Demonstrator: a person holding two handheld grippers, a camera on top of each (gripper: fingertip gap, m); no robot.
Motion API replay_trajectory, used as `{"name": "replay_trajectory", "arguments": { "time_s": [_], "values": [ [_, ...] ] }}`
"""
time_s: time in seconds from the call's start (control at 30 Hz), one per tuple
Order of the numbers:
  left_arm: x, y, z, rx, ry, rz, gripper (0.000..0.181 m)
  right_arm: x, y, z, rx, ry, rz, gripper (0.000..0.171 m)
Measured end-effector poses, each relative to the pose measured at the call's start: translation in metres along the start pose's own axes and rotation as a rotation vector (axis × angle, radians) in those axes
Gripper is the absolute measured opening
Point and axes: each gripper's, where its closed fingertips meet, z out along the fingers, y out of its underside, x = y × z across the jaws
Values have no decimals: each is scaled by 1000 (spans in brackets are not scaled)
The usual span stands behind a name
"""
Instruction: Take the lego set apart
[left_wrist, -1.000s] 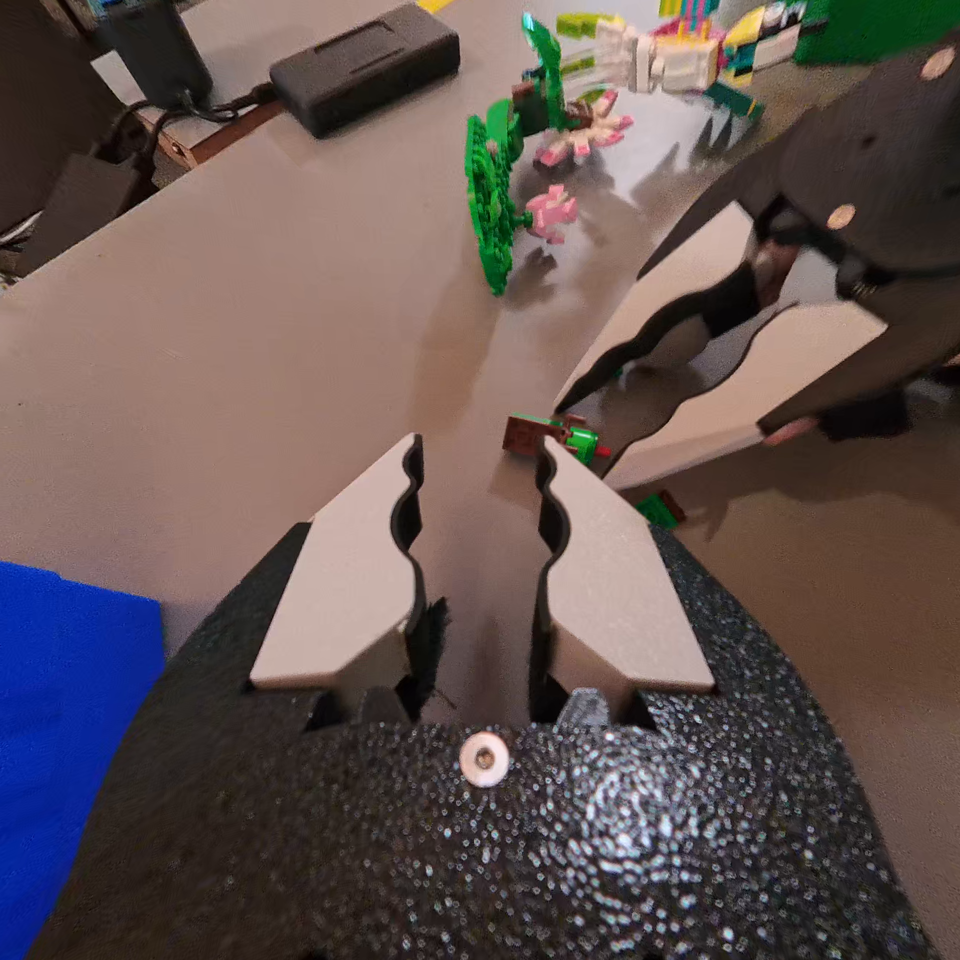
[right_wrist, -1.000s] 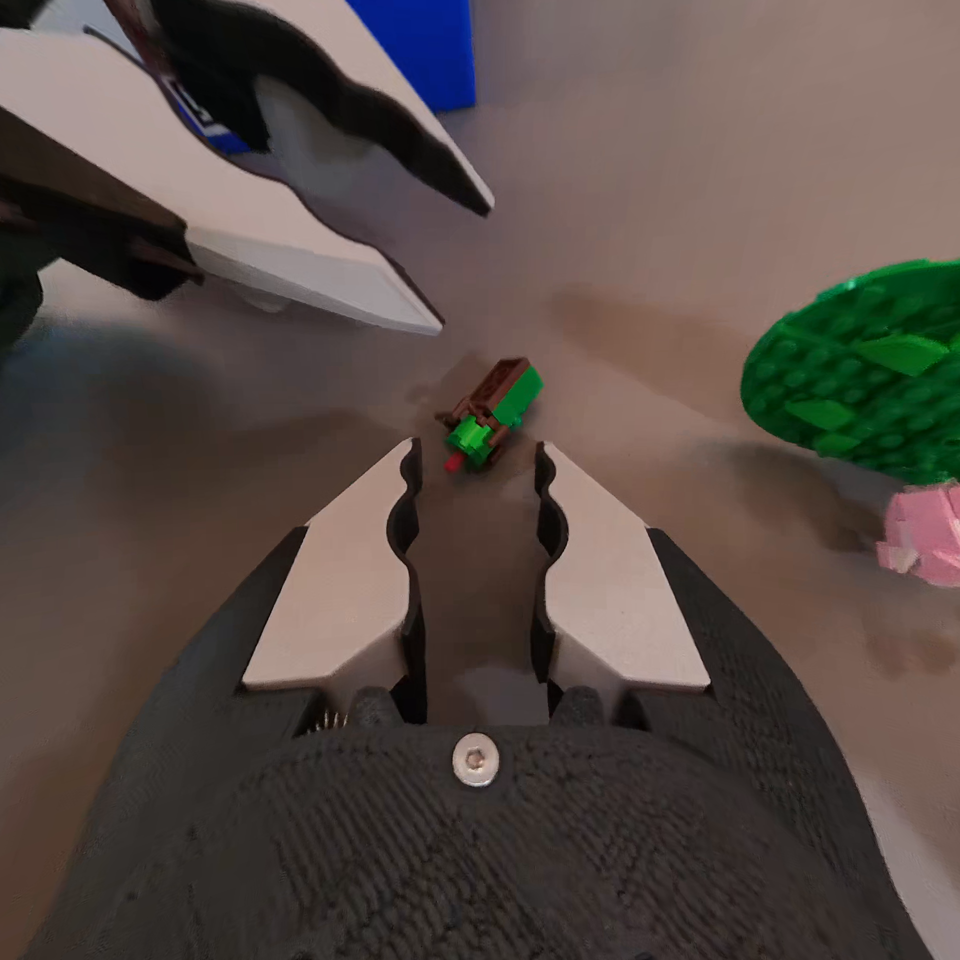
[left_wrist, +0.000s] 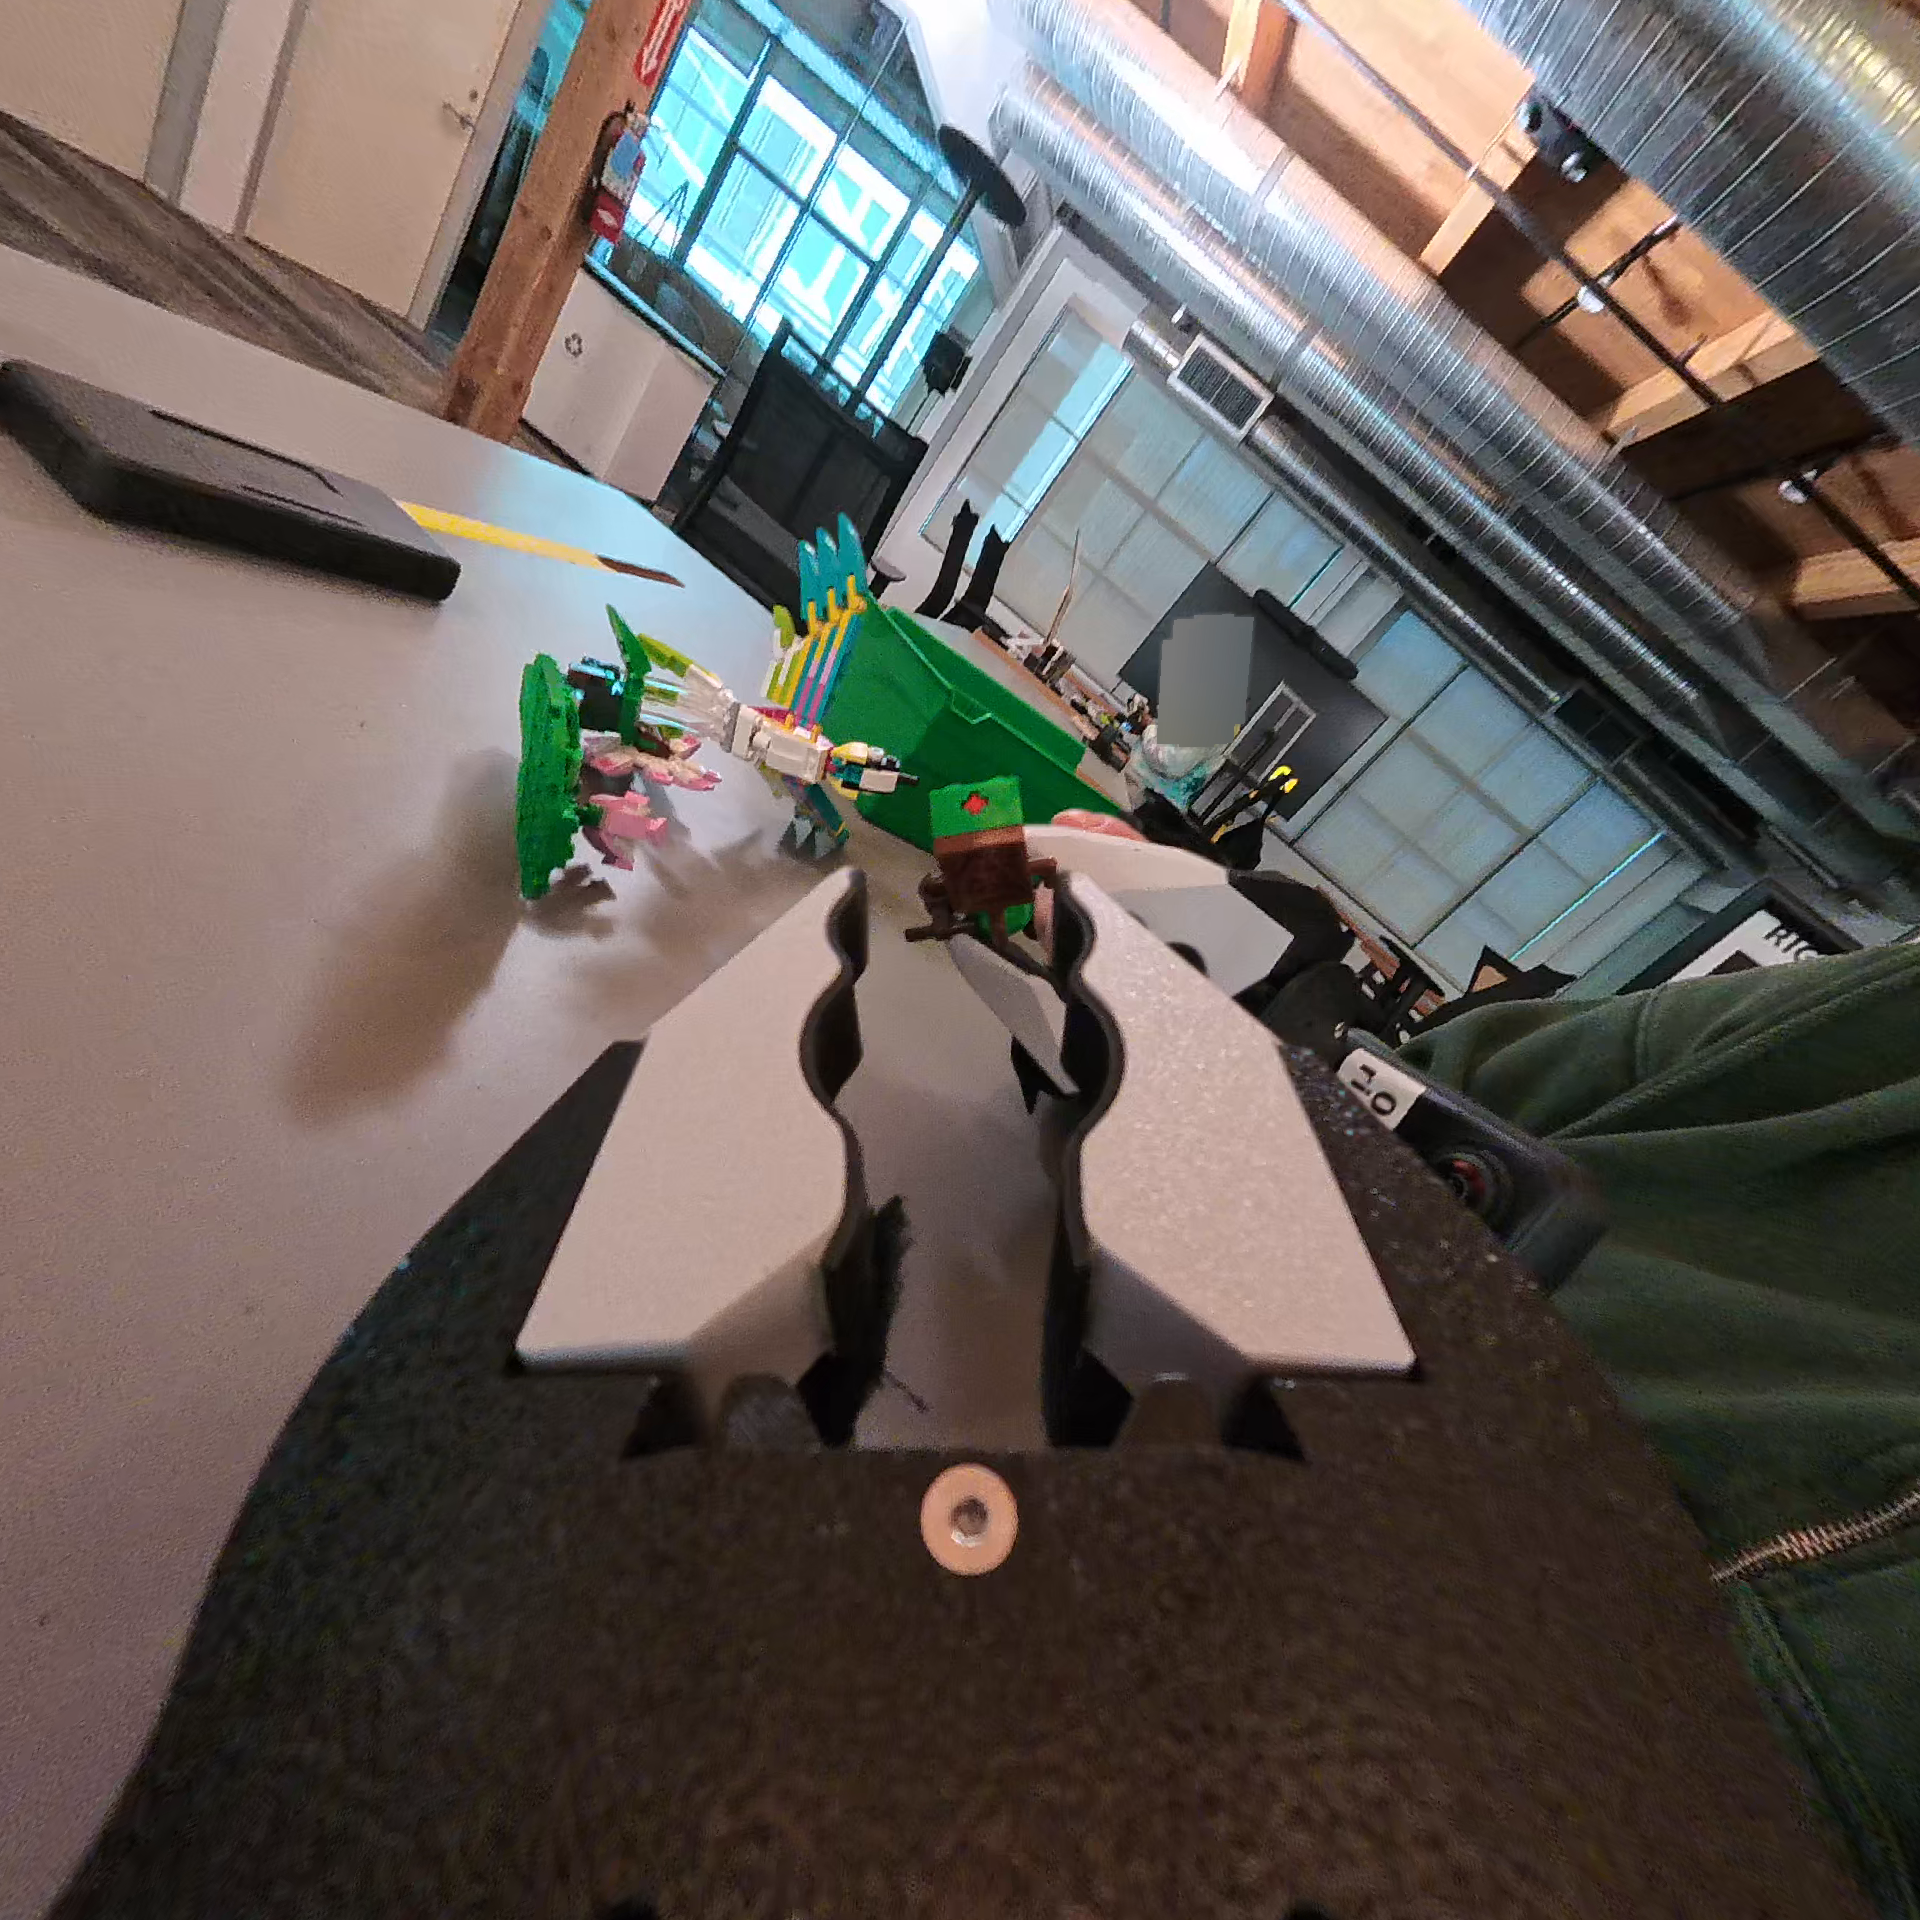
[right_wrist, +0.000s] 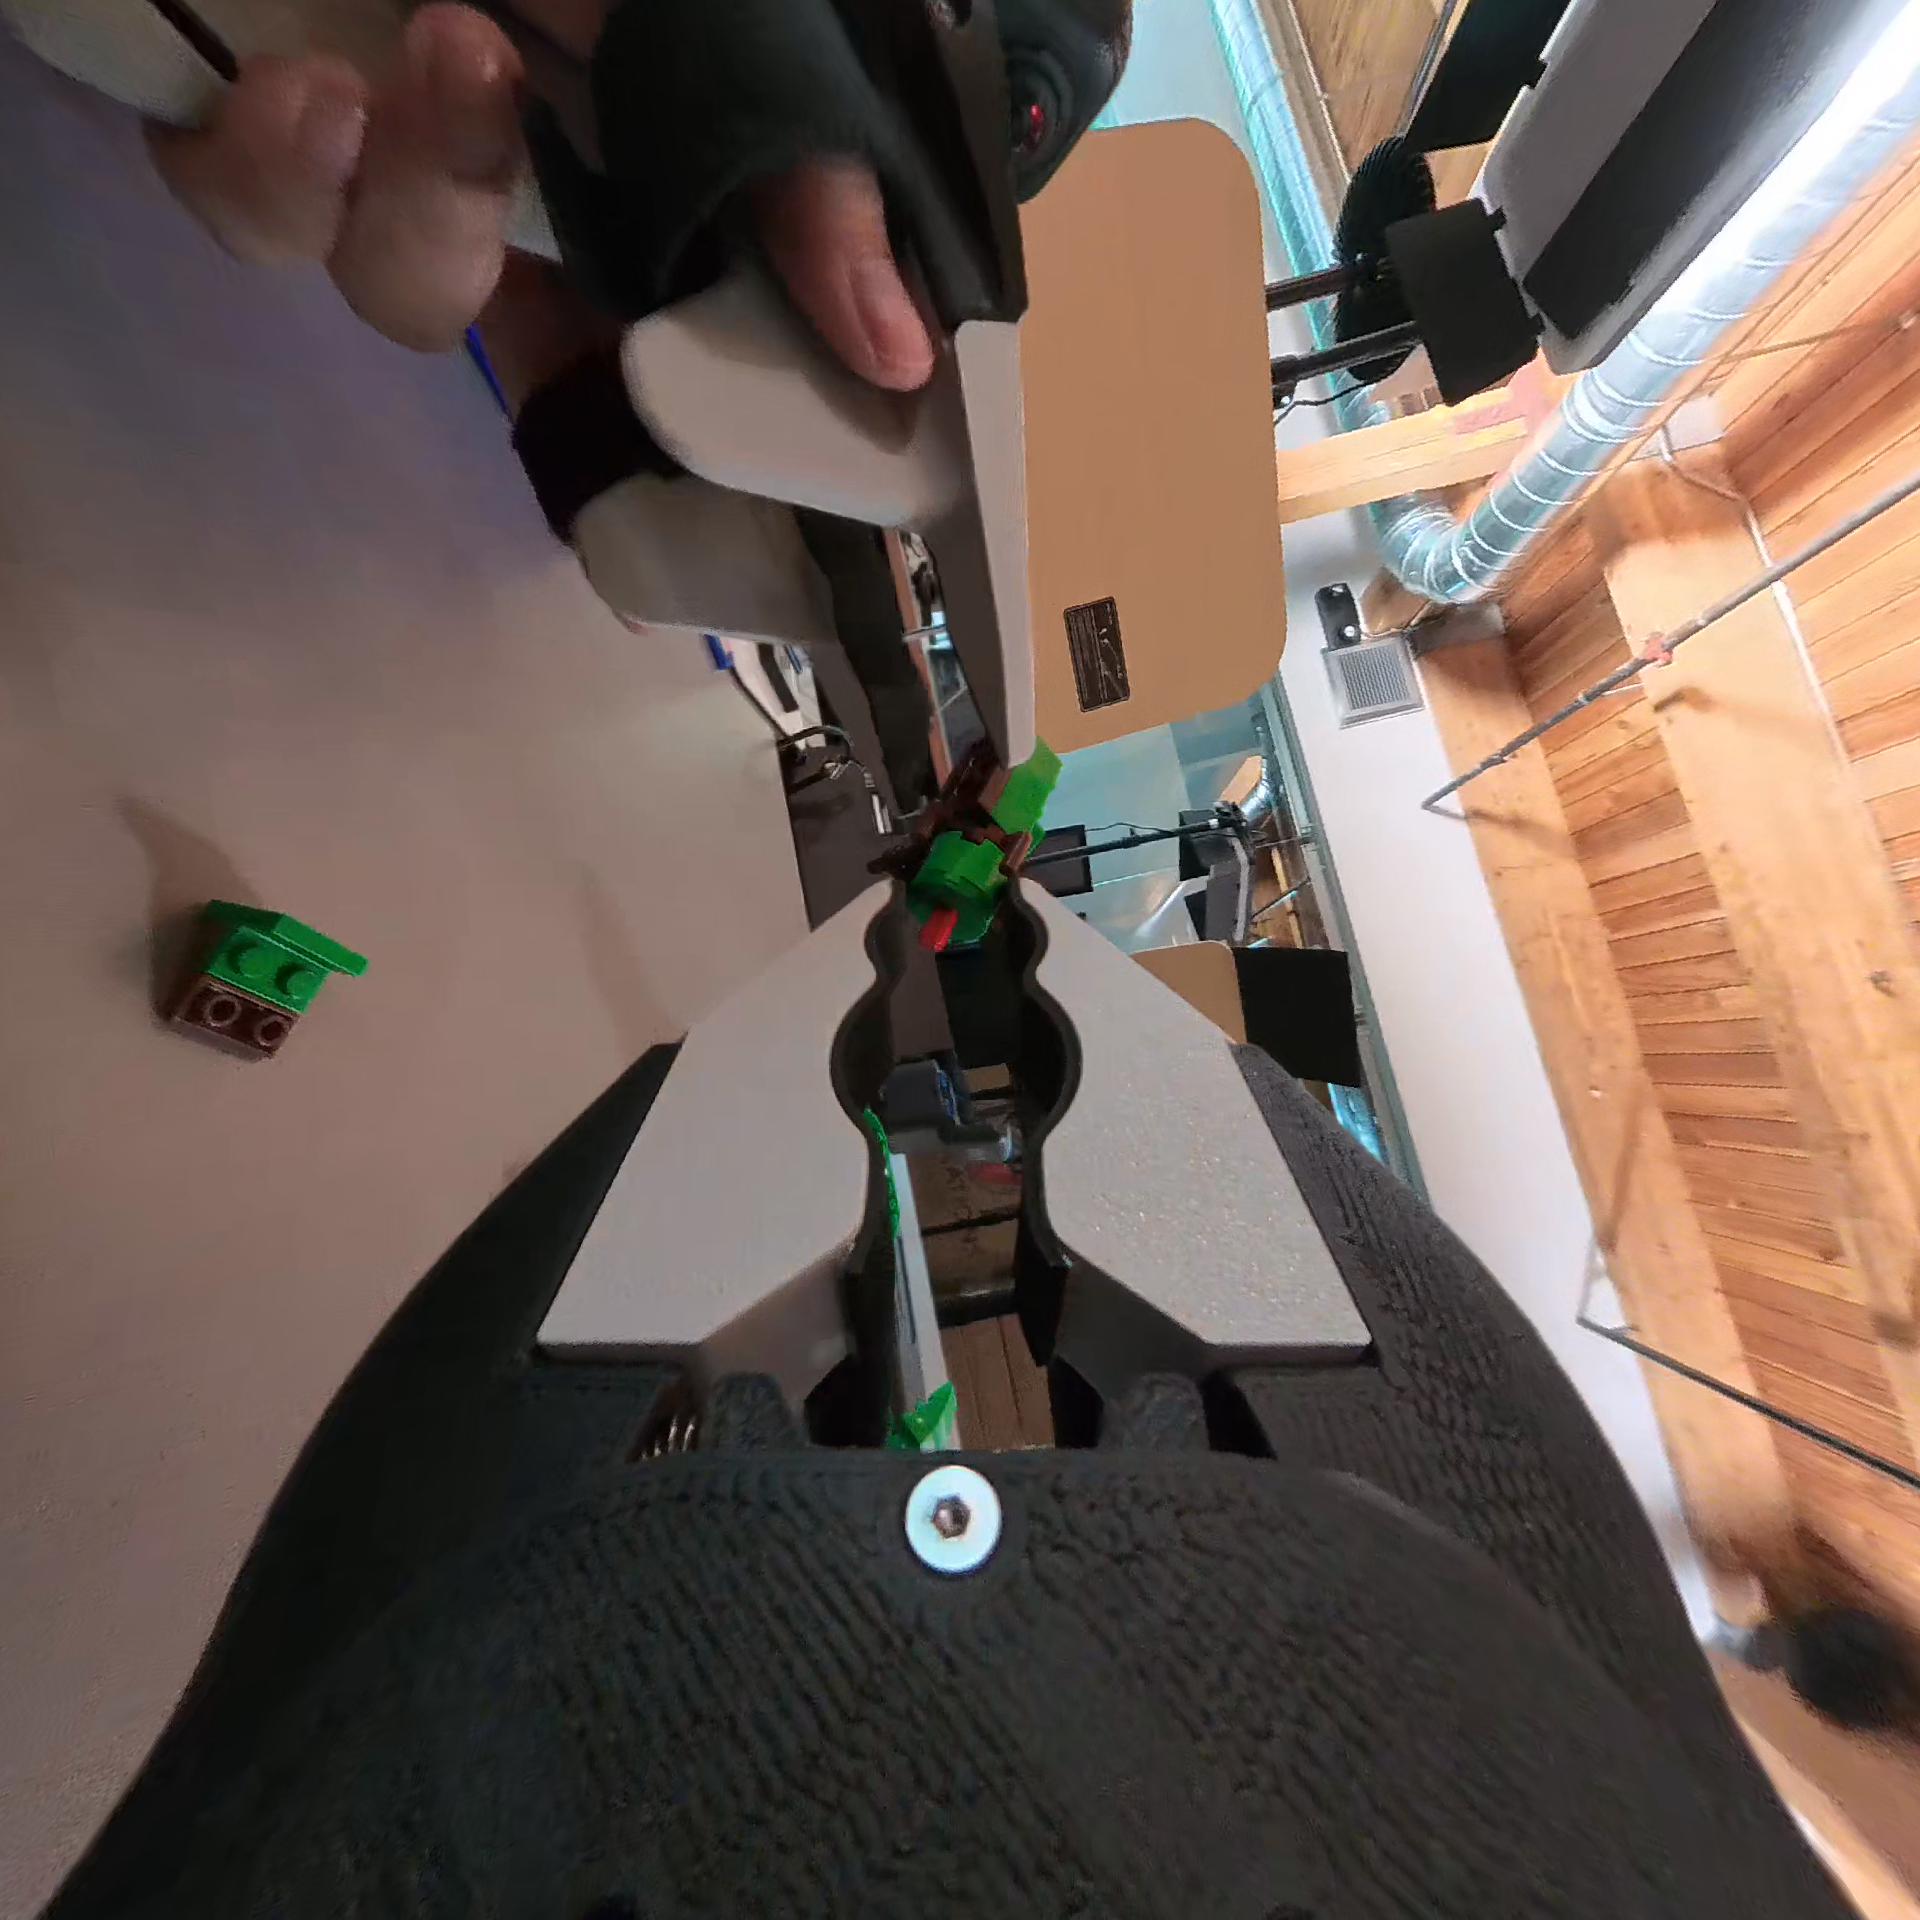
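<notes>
Right wrist view: right gripper (right_wrist: 951, 899) clamps small green-brown lego cluster (right_wrist: 971, 868), lifted off table (right_wrist: 312, 623); left gripper (left_wrist: 961, 914), parted, empty. Next: left grips, pulls apart.

Lego clump (right_wrist: 961, 868) between right tongs (right_wrist: 951, 904) tips (off table), loose piece (right_wrist: 255, 977) left on table (right_wrist: 416, 727)
</notes>
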Motion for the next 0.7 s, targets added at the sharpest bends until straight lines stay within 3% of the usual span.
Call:
{"name": "replay_trajectory", "arguments": {
  "time_s": [0.07,0.2,0.37,0.43,0.5,0.7],
  "values": [
    [4,-5,0,35,23,7,17,-1,-2,0,5,3,-26,15],
    [9,-2,-2,-15,22,121,15,-4,-6,-4,66,-35,17,17],
    [15,34,-2,-300,-36,589,15,0,-24,-33,357,-478,786,35],
    [25,46,3,-351,5,694,15,1,-23,-42,388,-629,964,30],
    [27,57,6,-402,17,749,15,-6,-22,-49,406,-711,995,22],
    [29,74,10,-481,53,772,15,-30,-28,-59,385,-862,994,21]
  ]
}}
